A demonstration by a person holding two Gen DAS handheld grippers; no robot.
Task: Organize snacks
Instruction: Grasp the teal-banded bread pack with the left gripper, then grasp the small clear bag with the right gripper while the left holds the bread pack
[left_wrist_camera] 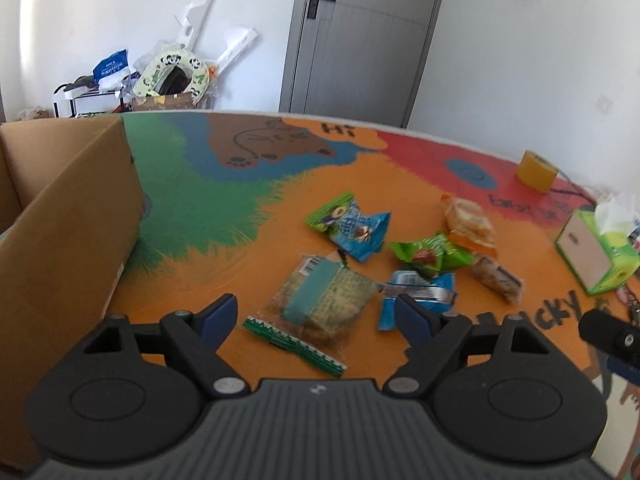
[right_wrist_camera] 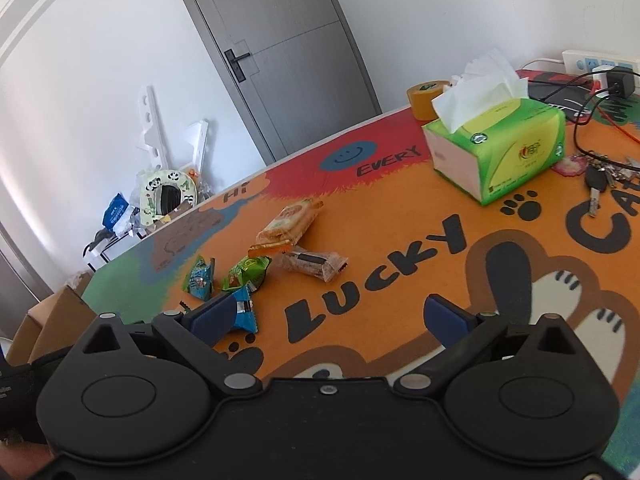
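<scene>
Several snack packets lie on the colourful mat (left_wrist_camera: pixel 248 252). In the left wrist view my left gripper (left_wrist_camera: pixel 316 312) is open, with a clear green-labelled cracker pack (left_wrist_camera: pixel 324 300) between its fingers but not pressed. Beyond it lie a blue packet (left_wrist_camera: pixel 360 232), a green packet (left_wrist_camera: pixel 430 256), another blue packet (left_wrist_camera: pixel 416 292), an orange pack (left_wrist_camera: pixel 468 220) and a clear biscuit bar (left_wrist_camera: pixel 496 276). In the right wrist view my right gripper (right_wrist_camera: pixel 340 316) is open over bare mat, right of the blue packet (right_wrist_camera: pixel 244 312); the green packet (right_wrist_camera: pixel 246 272) and orange pack (right_wrist_camera: pixel 288 220) lie farther off.
An open cardboard box (left_wrist_camera: pixel 68 220) stands at the left of the table. A green tissue box (right_wrist_camera: pixel 500 148), a tape roll (right_wrist_camera: pixel 426 98), keys (right_wrist_camera: pixel 600 176) and cables (right_wrist_camera: pixel 592 92) sit at the right. A door and clutter stand behind the table.
</scene>
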